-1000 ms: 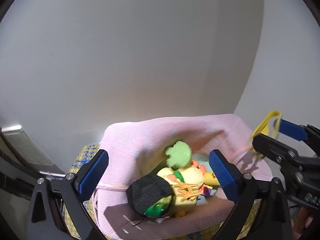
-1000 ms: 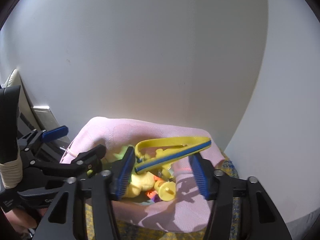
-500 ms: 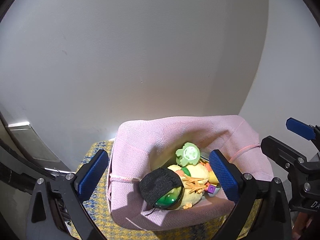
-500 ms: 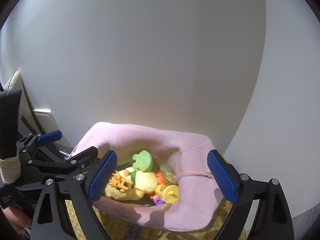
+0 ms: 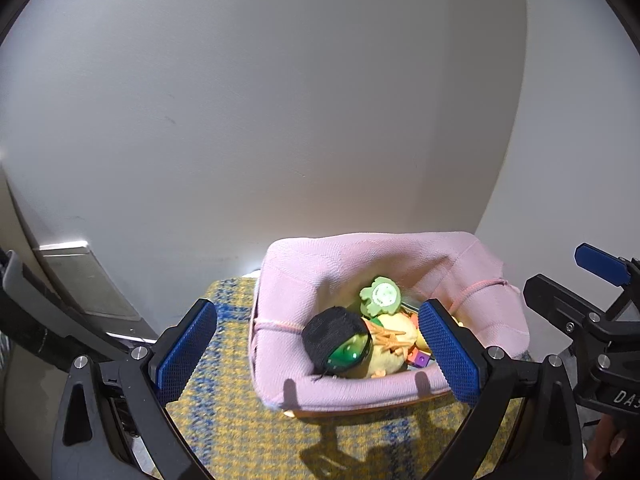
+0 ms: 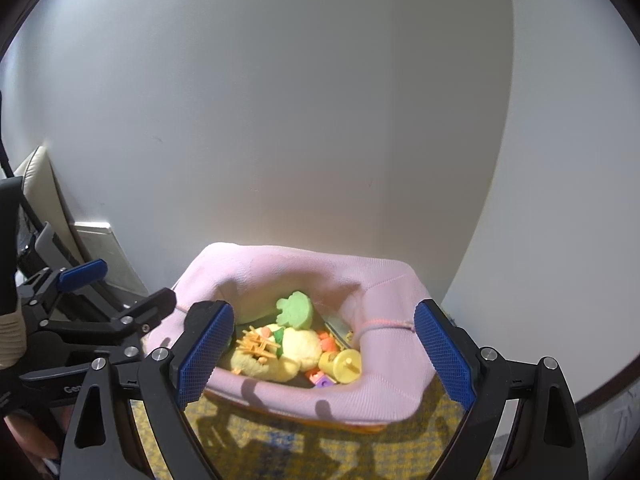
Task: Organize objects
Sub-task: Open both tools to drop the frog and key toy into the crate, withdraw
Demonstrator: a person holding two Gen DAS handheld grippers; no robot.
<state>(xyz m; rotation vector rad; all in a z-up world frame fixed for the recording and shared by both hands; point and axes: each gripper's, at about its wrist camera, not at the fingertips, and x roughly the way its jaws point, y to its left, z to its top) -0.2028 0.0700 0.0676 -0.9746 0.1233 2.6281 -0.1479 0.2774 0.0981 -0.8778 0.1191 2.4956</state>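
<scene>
We hold both tongs, the left tongs (image 5: 316,354) and right tongs (image 6: 324,354), wide open and empty, with the pink basket (image 5: 360,388) of toys (image 6: 298,344) right ahead, nearer our right tongs.

Pink fabric basket (image 5: 484,304), toys (image 6: 298,344) inside

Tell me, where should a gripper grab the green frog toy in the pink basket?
Probably from above, pinching the green frog toy across its flat faces: it stands on edge atop the pile, rim exposed, and the pink basket walls block a sideways approach.
</scene>
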